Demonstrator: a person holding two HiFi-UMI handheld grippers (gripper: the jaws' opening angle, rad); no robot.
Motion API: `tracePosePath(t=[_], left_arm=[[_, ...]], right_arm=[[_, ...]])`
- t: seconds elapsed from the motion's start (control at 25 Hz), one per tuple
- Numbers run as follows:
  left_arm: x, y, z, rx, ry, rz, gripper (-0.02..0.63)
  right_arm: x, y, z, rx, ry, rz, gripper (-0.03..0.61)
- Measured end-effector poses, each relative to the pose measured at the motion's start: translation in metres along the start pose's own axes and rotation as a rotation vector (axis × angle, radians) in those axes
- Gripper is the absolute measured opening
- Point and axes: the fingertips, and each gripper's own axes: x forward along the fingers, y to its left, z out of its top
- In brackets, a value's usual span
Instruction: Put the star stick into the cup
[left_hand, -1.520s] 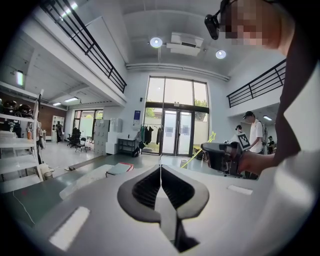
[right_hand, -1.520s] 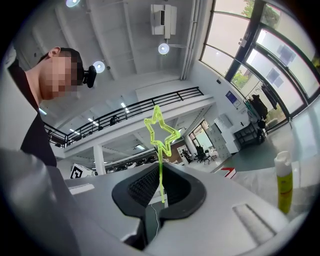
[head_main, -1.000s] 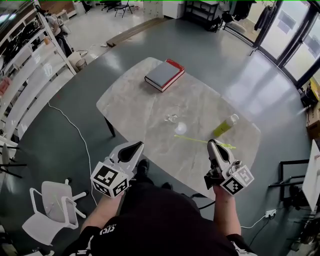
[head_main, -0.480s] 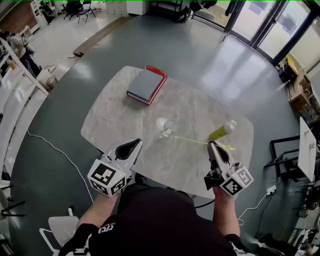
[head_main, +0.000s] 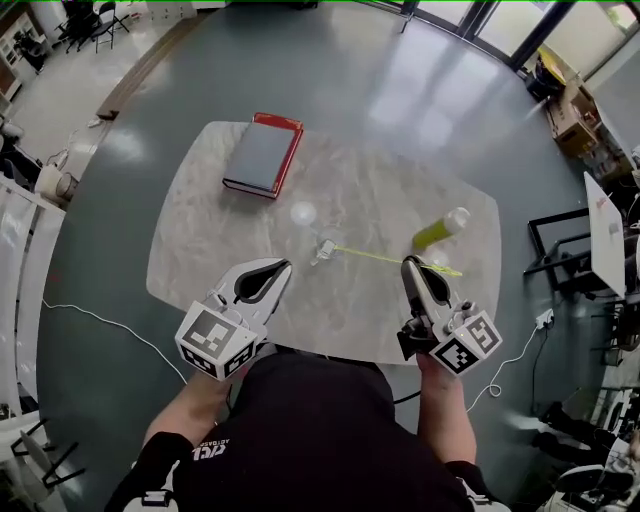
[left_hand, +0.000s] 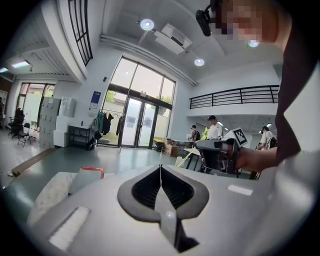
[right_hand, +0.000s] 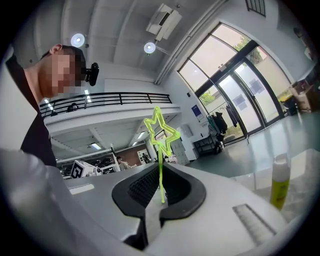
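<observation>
The star stick (right_hand: 160, 131) is a thin yellow-green rod with an outline star at its end. It rises from between the jaws of my right gripper (right_hand: 161, 172), which is shut on it. In the head view the stick (head_main: 375, 254) shows as a fine line across the right gripper (head_main: 408, 262) tips, reaching left to a small clear cup (head_main: 325, 248) on the marble table (head_main: 200, 270). I cannot tell if the cup stands upright. My left gripper (head_main: 287, 266) hovers over the table's near edge, shut and empty, jaws meeting (left_hand: 160, 167).
A grey book with a red cover (head_main: 262, 155) lies at the table's far left. A yellow-green bottle with a white cap (head_main: 440, 232) stands just beyond the right gripper. Around the table is grey floor, with a white cable (head_main: 90, 315) at the left.
The whole view has swung, and the book and cup have slid left in it. Both grippers moved with it; the left one came from beside the table to over its near edge. The stick stays gripped.
</observation>
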Motion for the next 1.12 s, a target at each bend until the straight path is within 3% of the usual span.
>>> tracePosePath(t=[0.52,1.12], left_arm=[[0.077,0.013,-0.035,-0.059,0.052,-0.027,0.006],[0.106,0.035,-0.098,-0.106,0.125,-0.013,0.006]], right_arm=[[0.012,-0.072,-0.043,0.060,0.071,-0.044,0.029],[0.055,-0.103,-0.096,0.085,0.159,-0.034,0.031]])
